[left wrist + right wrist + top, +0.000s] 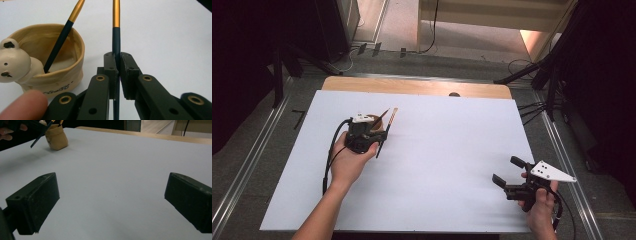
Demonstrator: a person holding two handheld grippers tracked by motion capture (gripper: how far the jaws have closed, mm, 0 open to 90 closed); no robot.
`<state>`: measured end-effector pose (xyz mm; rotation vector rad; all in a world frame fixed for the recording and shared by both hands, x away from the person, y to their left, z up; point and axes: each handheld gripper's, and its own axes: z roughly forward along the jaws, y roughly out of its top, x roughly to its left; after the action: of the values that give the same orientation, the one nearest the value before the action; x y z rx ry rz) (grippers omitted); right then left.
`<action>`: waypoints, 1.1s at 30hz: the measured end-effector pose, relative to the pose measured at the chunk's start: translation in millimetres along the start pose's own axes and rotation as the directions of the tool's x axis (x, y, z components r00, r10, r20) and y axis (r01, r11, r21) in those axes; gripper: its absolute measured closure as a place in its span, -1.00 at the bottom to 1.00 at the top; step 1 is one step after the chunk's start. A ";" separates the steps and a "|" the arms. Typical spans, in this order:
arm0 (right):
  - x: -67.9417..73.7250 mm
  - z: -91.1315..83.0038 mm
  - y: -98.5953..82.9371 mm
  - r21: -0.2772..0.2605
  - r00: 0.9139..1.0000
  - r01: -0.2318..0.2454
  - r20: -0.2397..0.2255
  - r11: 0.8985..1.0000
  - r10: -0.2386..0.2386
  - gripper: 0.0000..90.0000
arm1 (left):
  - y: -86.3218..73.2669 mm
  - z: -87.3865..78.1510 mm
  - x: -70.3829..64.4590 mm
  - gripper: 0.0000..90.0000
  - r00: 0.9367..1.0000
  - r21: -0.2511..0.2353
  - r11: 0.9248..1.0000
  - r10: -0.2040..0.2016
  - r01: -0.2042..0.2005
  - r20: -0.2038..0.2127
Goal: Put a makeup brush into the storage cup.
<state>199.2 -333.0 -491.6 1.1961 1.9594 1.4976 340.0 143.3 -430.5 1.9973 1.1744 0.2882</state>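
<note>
A tan ceramic cup [75, 53] with a small bear figure [15, 62] on its rim stands on the white sheet [447, 150] at the back left. One dark pen with a gold upper half [60, 45] leans inside the cup. My left gripper [117, 60] is shut on a second pen of the same kind [116, 37], held just right of the cup and above the sheet. In the high view the left gripper [382, 132] sits beside the cup [373, 121]. My right gripper [508, 171] is open and holds nothing, near the front right; its jaws [110, 202] stand wide apart.
The white sheet covers a wooden table [412, 86] whose far edge shows bare. Metal rails [257, 155] run along both sides of the table, with dark stands and cables on the floor behind. A fingertip [22, 105] shows at the lower left of the left gripper view.
</note>
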 end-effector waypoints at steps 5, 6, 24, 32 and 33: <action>0.4 0.3 0.0 0.001 1.000 0.002 -0.001 1.000 -0.002 -1.00 | 0.6 -4.0 1.8 0.89 1.000 -0.036 0.999 -0.005 0.006 0.013; 0.5 0.5 0.0 0.001 1.000 0.003 -0.001 1.000 -0.003 -1.00 | 0.8 -5.1 1.9 0.89 1.000 -0.044 0.999 -0.008 0.008 0.017; 0.3 0.4 -0.1 0.001 1.000 0.002 0.000 1.000 -0.002 -1.00 | 2.1 -19.5 10.1 0.89 0.999 -0.193 0.980 -0.036 0.039 0.019; 0.6 0.5 -0.1 0.000 1.000 0.001 0.000 1.000 -0.001 -1.00 | 2.1 -23.4 12.7 0.89 0.999 -0.252 0.967 -0.042 0.044 0.012; 0.6 0.5 -0.1 0.000 1.000 0.001 0.000 1.000 -0.001 -1.00 | 1.9 -23.6 12.9 0.89 0.999 -0.260 0.965 -0.040 0.042 0.010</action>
<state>199.2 -332.2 -491.8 1.1949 1.9592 1.4972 335.5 165.4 -415.8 1.7426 1.1119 0.3951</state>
